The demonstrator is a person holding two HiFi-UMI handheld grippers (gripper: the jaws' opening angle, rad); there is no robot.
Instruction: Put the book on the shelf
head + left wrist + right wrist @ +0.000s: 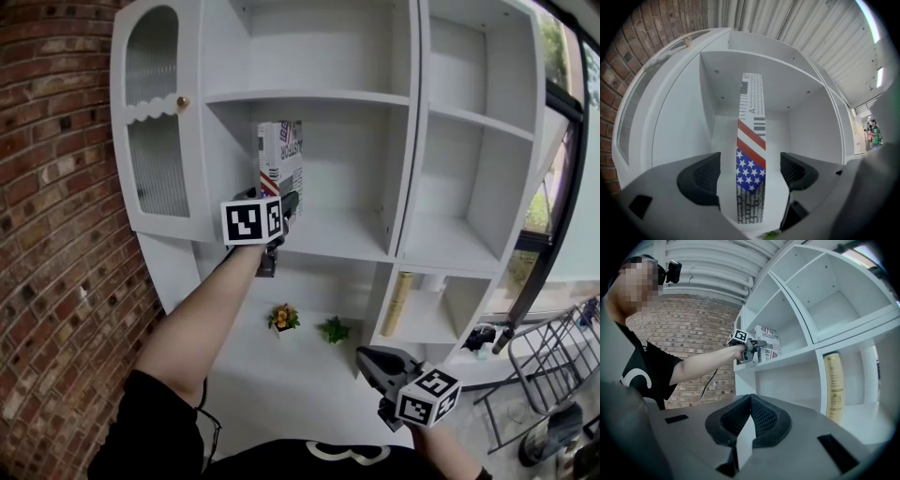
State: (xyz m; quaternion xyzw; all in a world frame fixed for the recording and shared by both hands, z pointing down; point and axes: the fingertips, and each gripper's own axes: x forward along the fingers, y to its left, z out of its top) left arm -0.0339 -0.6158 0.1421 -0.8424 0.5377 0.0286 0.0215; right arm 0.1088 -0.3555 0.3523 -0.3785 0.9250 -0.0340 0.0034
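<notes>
A book with a stars-and-stripes spine stands upright on the middle shelf of the white shelf unit, near the compartment's left wall. In the left gripper view its spine rises between my jaws. My left gripper is at the shelf's front edge, open, with its pads on either side of the book and a gap showing on both sides. My right gripper hangs low at the right, shut with nothing in it; its tips meet. The right gripper view also shows the book and the left gripper.
A gold bottle stands in the lower right compartment. Two small potted plants sit on the surface below. A glass cabinet door and a brick wall lie to the left. A metal rack is at the lower right.
</notes>
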